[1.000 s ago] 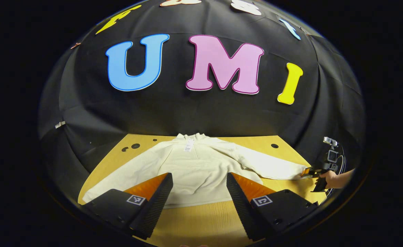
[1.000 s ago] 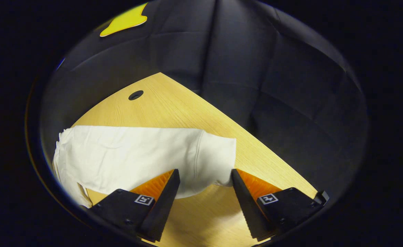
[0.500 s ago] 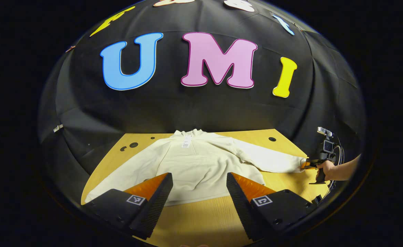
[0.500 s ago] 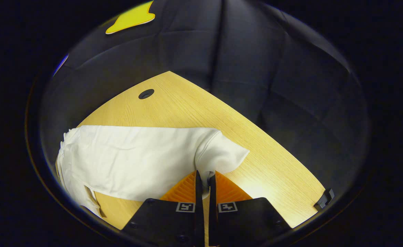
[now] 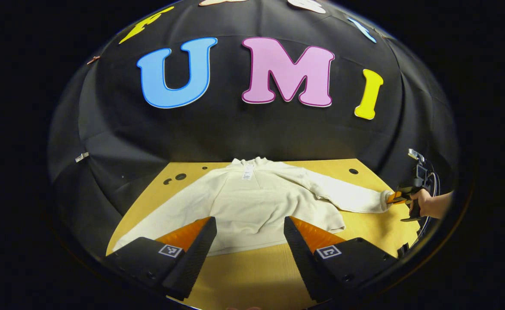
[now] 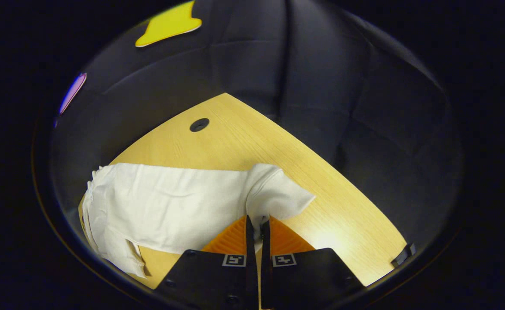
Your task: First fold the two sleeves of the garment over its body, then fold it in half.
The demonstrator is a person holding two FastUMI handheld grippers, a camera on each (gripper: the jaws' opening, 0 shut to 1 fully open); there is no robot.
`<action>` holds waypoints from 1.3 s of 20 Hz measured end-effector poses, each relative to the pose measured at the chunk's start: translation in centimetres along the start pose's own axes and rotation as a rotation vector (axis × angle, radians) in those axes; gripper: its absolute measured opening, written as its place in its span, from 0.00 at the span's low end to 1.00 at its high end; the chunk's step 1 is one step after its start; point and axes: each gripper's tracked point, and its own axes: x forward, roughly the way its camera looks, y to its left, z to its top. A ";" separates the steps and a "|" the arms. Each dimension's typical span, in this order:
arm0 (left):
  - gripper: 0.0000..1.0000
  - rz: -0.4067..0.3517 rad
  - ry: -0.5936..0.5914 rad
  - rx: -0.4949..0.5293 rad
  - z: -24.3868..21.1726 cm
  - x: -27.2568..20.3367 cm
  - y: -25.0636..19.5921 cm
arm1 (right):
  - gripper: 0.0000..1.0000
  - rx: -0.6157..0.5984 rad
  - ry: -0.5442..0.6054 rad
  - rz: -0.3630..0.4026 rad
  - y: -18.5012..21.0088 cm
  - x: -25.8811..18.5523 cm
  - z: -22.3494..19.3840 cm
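Two grippers are in play and they are doing very different jobs. Over in the right gripper view, the right gripper (image 6: 257, 224) has its fingers clamped together on the cuff (image 6: 278, 196) of the right sleeve (image 6: 170, 202), the fabric pinched in the narrow slit between them, and the cuff end fans out beyond the tips onto the wooden table (image 6: 334, 215). That sleeve stretches away to the left of this view, lying flat on the wood with a few soft creases, and a dark round hole (image 6: 199, 125) sits in the tabletop beyond it. Switch to the left gripper view and the whole white garment (image 5: 252, 202) is laid out on the table (image 5: 252, 275), collar at the far edge by the black cloth wall, a small tag (image 5: 247, 171) showing at the neck. Its left sleeve (image 5: 158, 219) runs out flat toward the near left corner, unfolded. The right sleeve (image 5: 347, 198) reaches out to the far right, where the right gripper (image 5: 396, 198) grips its end, held by a hand (image 5: 424, 203) at the edge of the table. The left gripper (image 5: 250, 228) has its jaws spread wide with nothing between them, hovering at the near side of the table with the hem of the garment seen between and beyond its fingertips.
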 end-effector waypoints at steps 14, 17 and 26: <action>0.95 0.101 -0.066 -0.072 -1.3 -3.1 8.6 | 0.07 -0.339 -0.158 0.207 22.4 -5.1 7.5; 0.95 0.142 -0.042 -0.077 -2.3 -2.8 11.2 | 0.07 -0.398 -0.190 0.270 28.1 -6.4 7.9; 0.95 0.245 -0.051 -0.154 -2.4 -2.8 16.5 | 0.07 -0.552 -0.194 0.430 42.7 -7.5 3.9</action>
